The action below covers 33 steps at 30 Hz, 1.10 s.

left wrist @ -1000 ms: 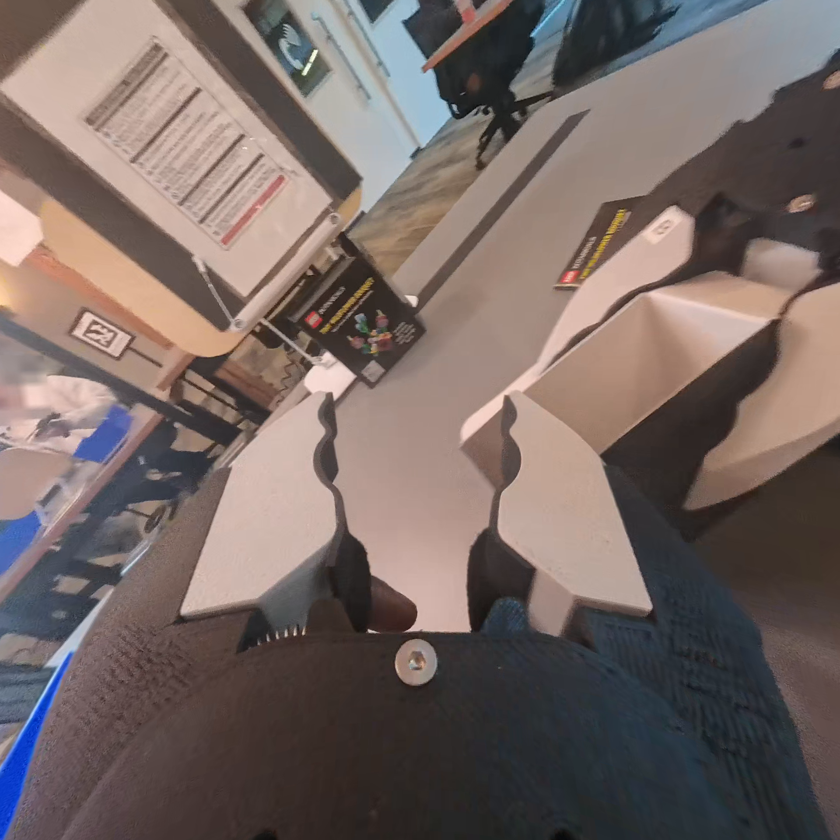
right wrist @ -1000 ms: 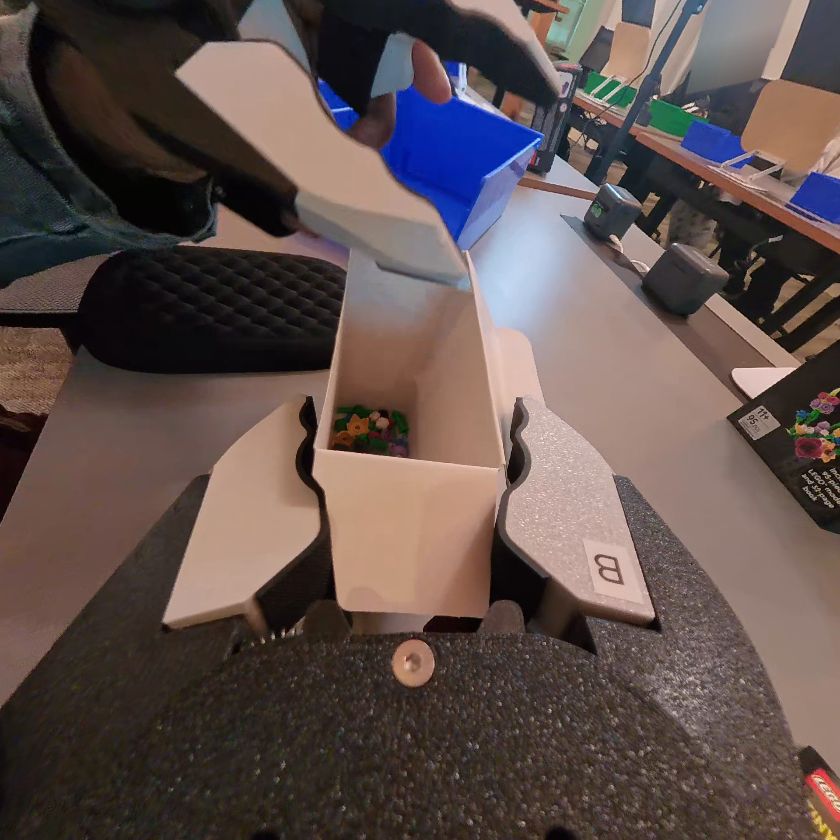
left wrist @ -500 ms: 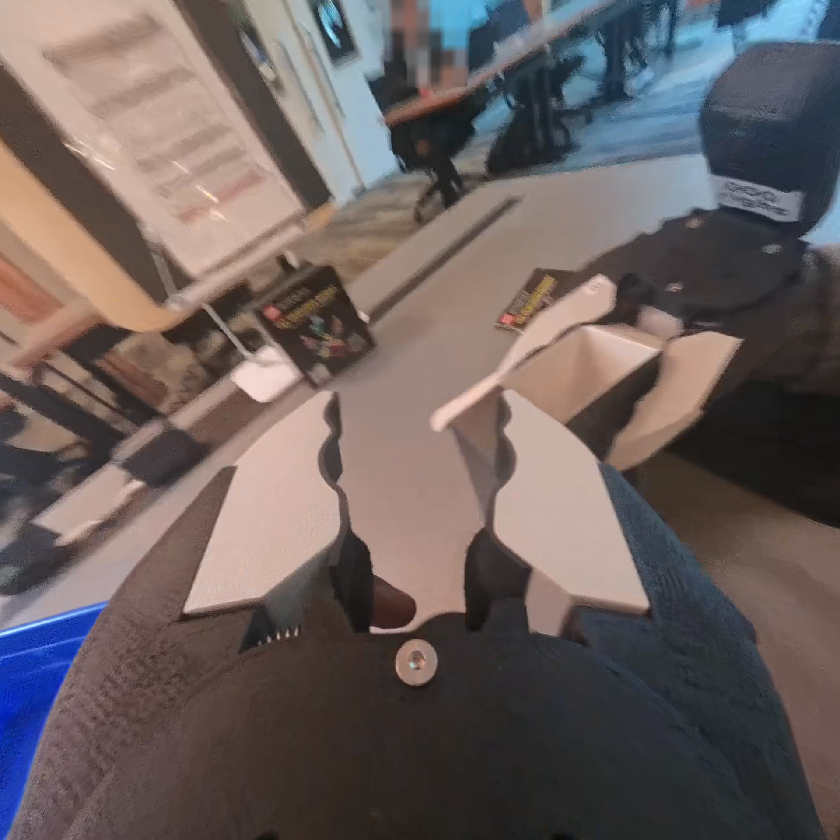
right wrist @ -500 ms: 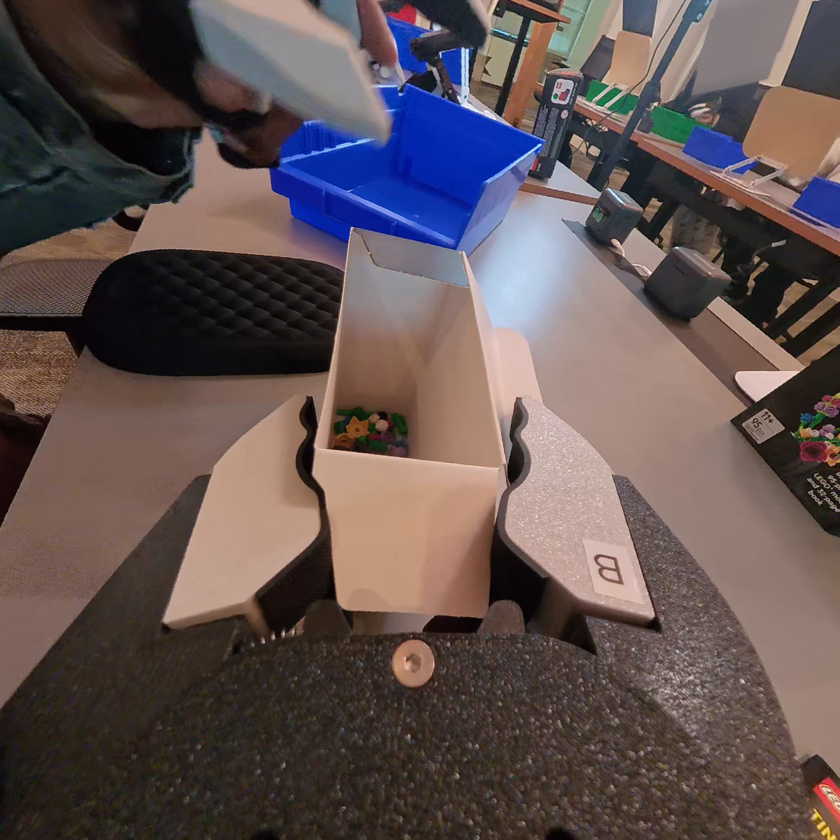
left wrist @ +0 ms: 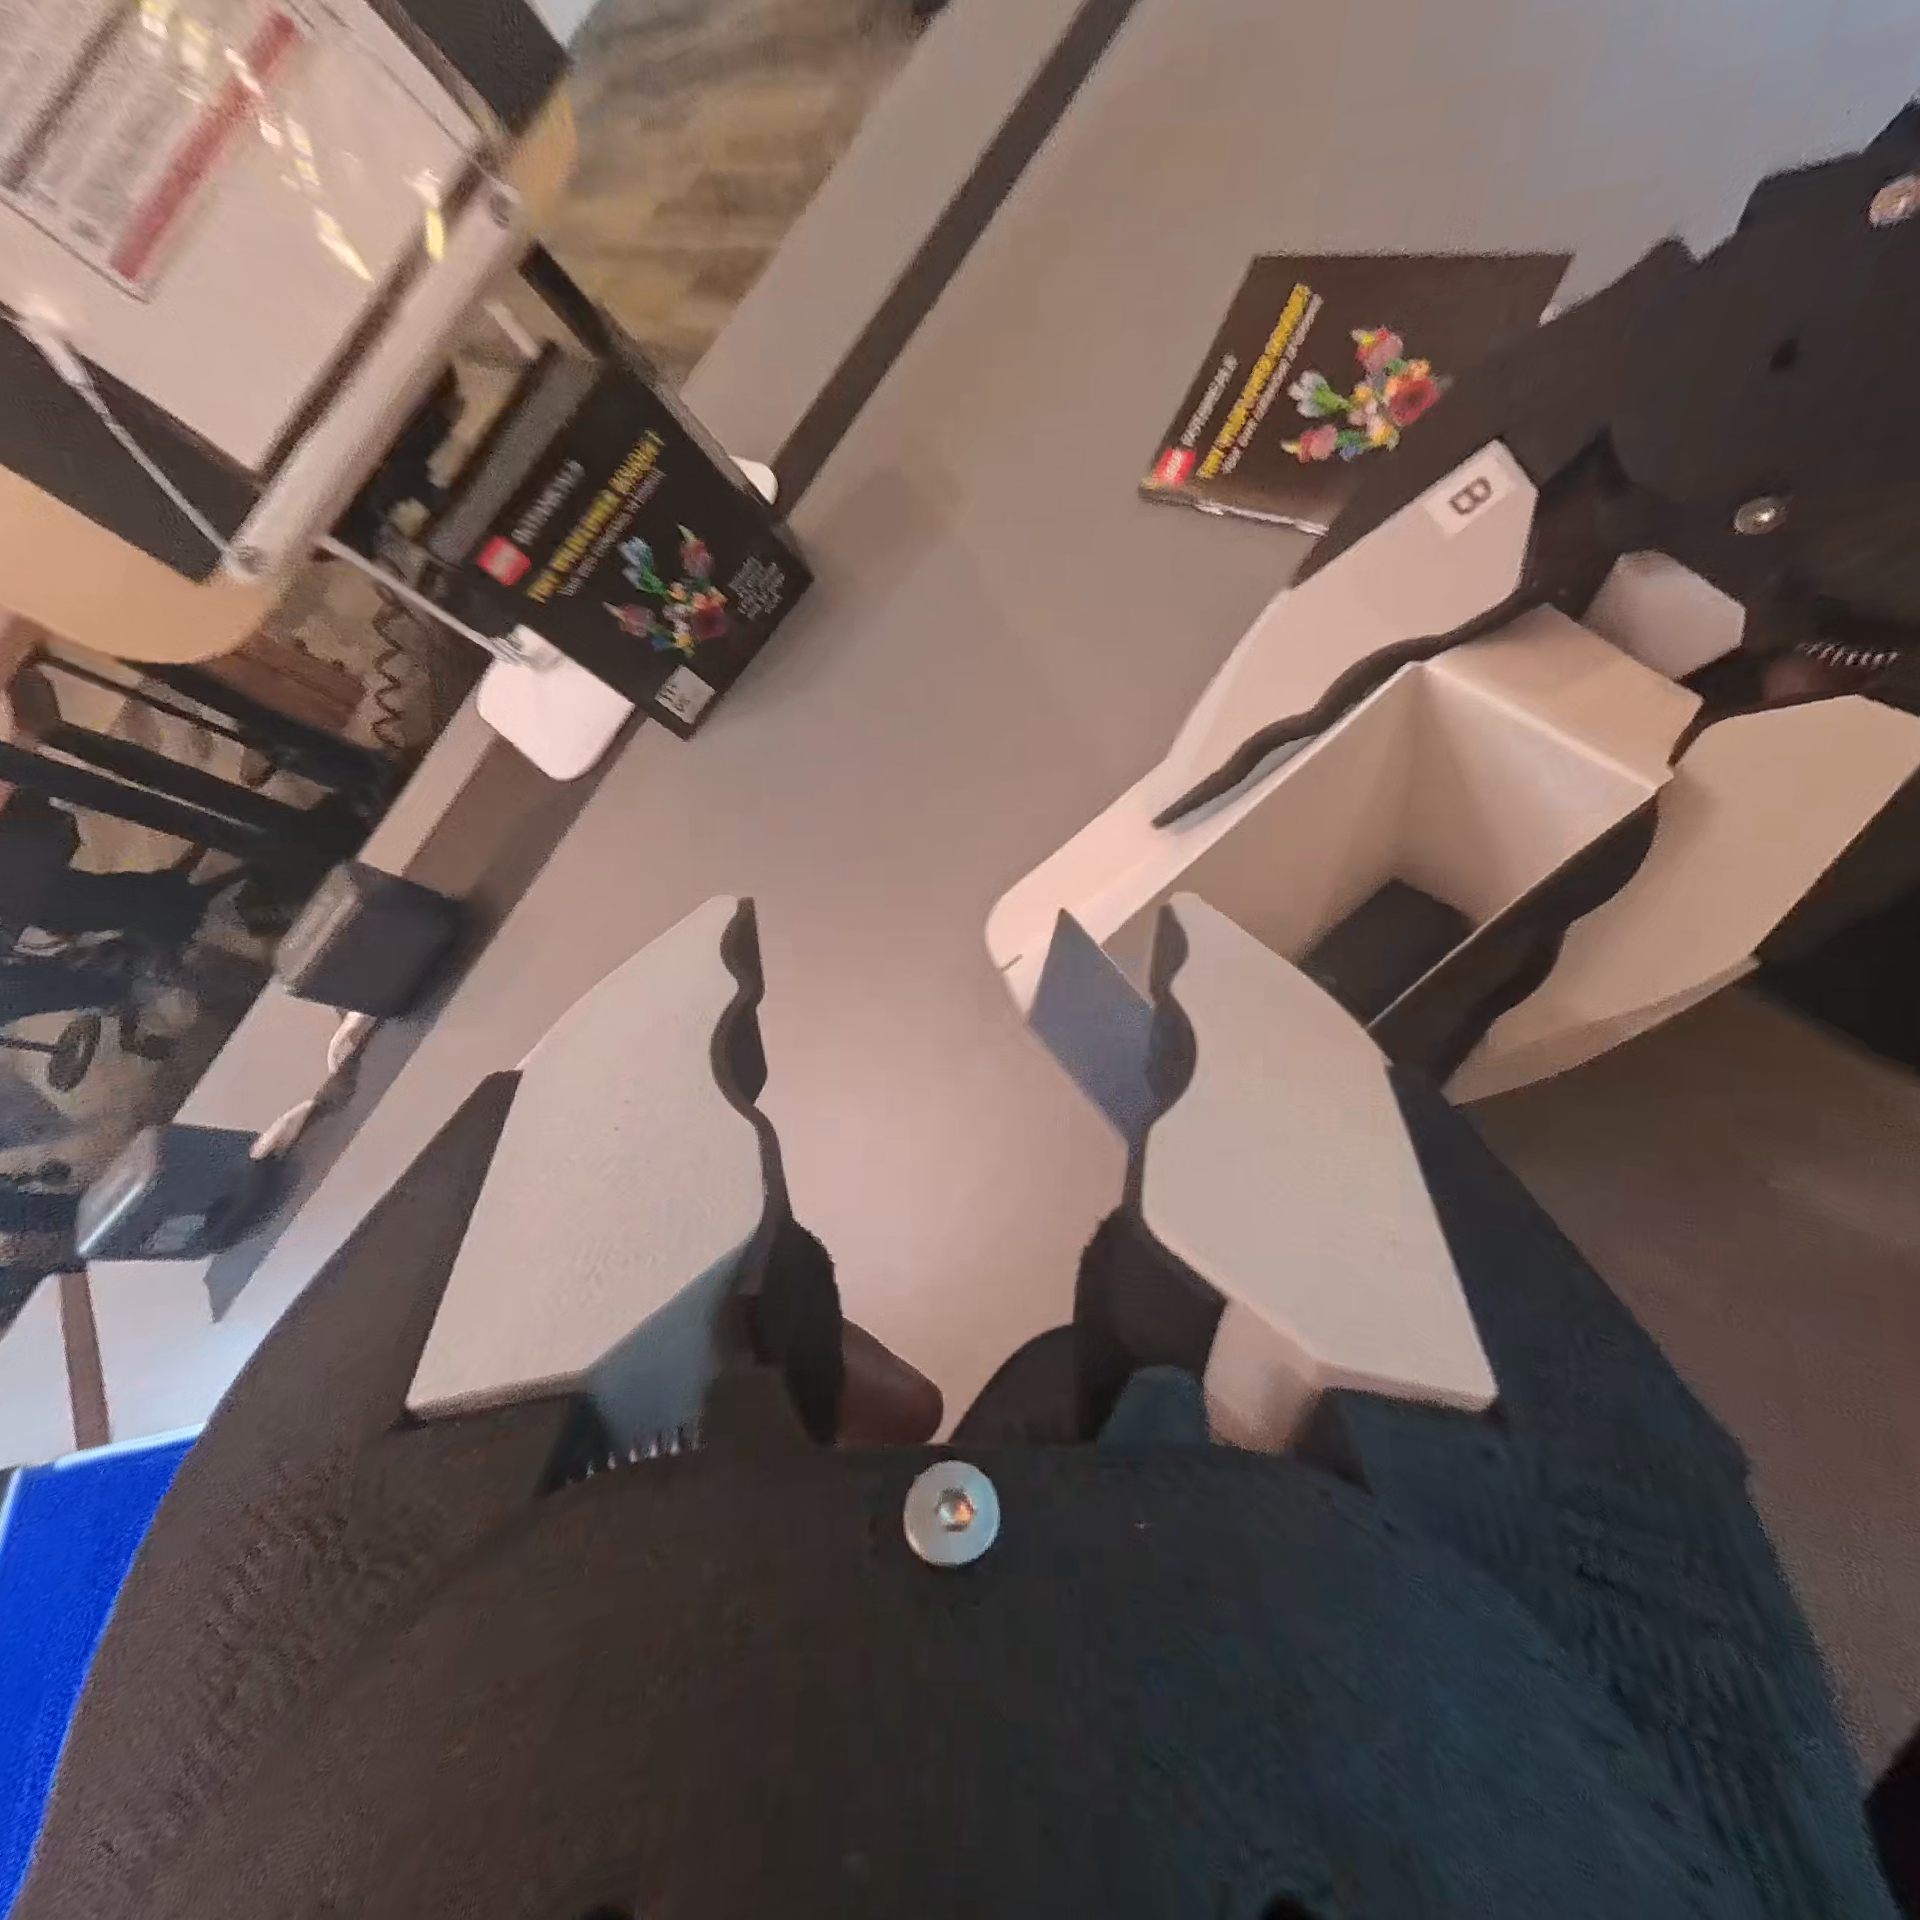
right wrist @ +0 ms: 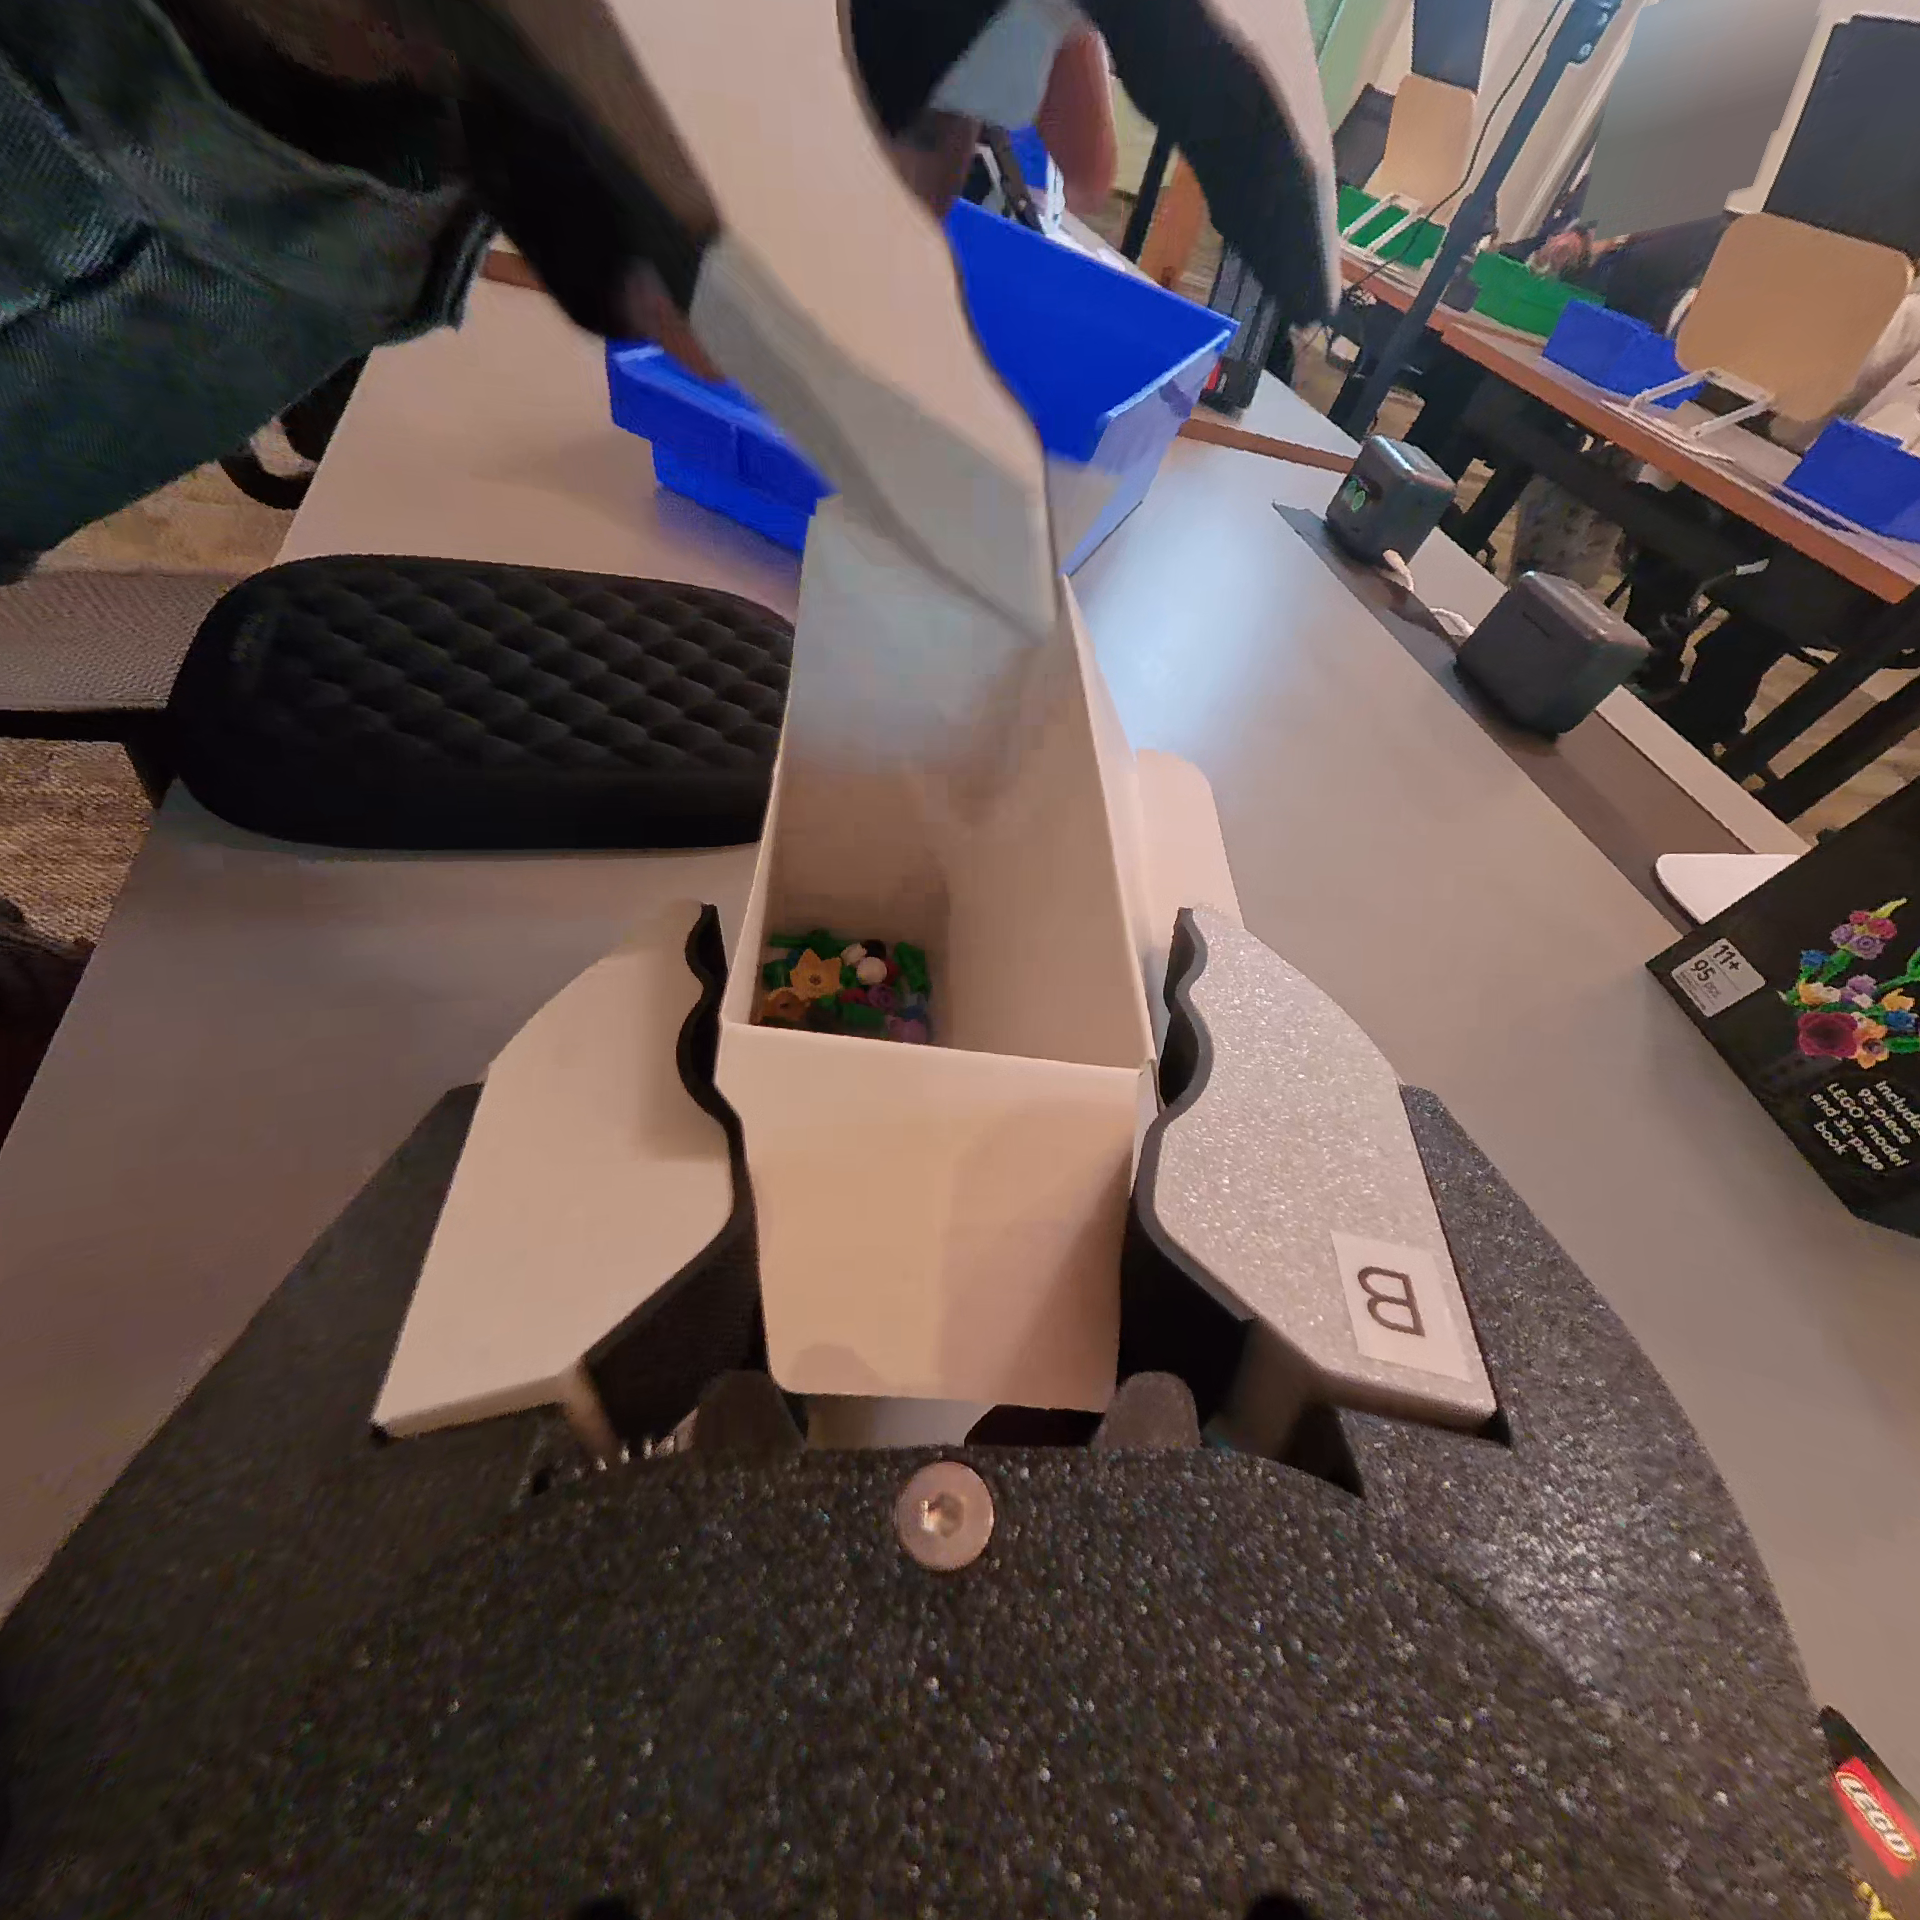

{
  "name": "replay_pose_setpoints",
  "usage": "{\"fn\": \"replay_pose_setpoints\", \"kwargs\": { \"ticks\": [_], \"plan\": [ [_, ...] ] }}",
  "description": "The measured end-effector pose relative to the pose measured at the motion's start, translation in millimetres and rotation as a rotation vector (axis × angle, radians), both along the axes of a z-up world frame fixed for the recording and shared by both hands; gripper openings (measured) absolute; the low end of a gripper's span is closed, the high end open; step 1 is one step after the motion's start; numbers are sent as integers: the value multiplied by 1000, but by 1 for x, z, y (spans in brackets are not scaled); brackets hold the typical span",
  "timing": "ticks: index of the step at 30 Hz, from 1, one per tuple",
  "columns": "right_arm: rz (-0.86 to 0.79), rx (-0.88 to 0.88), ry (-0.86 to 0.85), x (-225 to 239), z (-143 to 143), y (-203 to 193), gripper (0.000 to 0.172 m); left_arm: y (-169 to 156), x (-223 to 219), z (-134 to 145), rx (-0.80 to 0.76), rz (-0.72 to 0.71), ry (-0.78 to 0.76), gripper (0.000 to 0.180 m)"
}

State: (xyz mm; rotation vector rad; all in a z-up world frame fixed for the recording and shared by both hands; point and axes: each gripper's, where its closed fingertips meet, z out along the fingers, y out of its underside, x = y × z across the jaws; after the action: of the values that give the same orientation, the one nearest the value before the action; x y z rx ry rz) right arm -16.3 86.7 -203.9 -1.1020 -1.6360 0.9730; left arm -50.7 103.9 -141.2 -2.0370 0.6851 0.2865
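1. Two tools work over one grey bench [right wrist: 1403,831]; going left to right in the right wrist view, a black quilted pad [right wrist: 488,696] lies at the far left edge of the bench.
2. Just right of the pad, the left tool [right wrist: 1029,343] comes down from above with its fingers spread; one pale finger [right wrist: 894,457] reaches the far end of the white box [right wrist: 935,1195], and its own view shows a box flap lying against the inside of its right finger while nothing is clamped between the two.
3. Behind that tool a blue bin [right wrist: 1091,343] stands on the far part of the bench.
4. At the centre, the right tool [right wrist: 940,1029] grips the white box by its long sides, both dark pads pressed against the cardboard; the box is open at the top and runs away from the camera.
5. Small coloured bricks [right wrist: 847,987], green, yellow, white and purple, lie in a heap at the near end of the box floor.
6. Right of the box, two dark grey cubes [right wrist: 1548,655] sit near the far right edge of the bench.
7. At the far right, a black booklet [right wrist: 1829,1039] with a flower picture lies flat, well apart from the box.
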Motion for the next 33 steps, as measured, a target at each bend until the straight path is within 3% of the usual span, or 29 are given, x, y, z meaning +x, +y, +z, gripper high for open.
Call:
{"fn": "replay_pose_setpoints", "kwargs": {
  "ticks": [2, 5, 11, 14, 29, 31, 33],
  "plan": [
    [2, -6, 4, 1, 0, 1, 82, -5, -16, 8, 31, 8, 1, 65],
    [5, -11, 4, 1, 0, 1, 82, -12, -26, -4, 4, -51, -27, 45],
    [28, -19, 6, 0, 0, 0, 83, -23, -24, -5, 123, -113, -61, 28],
    [42, -21, 7, 0, 1, -1, 83, -28, -21, -13, 96, -149, -84, 11],
    [174, -32, 0, 1, 0, -16, 82, -53, -3, -42, -59, -388, -556, 3],
    [192, -37, 1, 1, 0, -17, 82, -59, -2, -60, -148, -415, -530, 4],
    [205, -32, 1, 0, 0, -18, 82, -59, 2, -69, -139, -442, -501, 5]
  ]
}}
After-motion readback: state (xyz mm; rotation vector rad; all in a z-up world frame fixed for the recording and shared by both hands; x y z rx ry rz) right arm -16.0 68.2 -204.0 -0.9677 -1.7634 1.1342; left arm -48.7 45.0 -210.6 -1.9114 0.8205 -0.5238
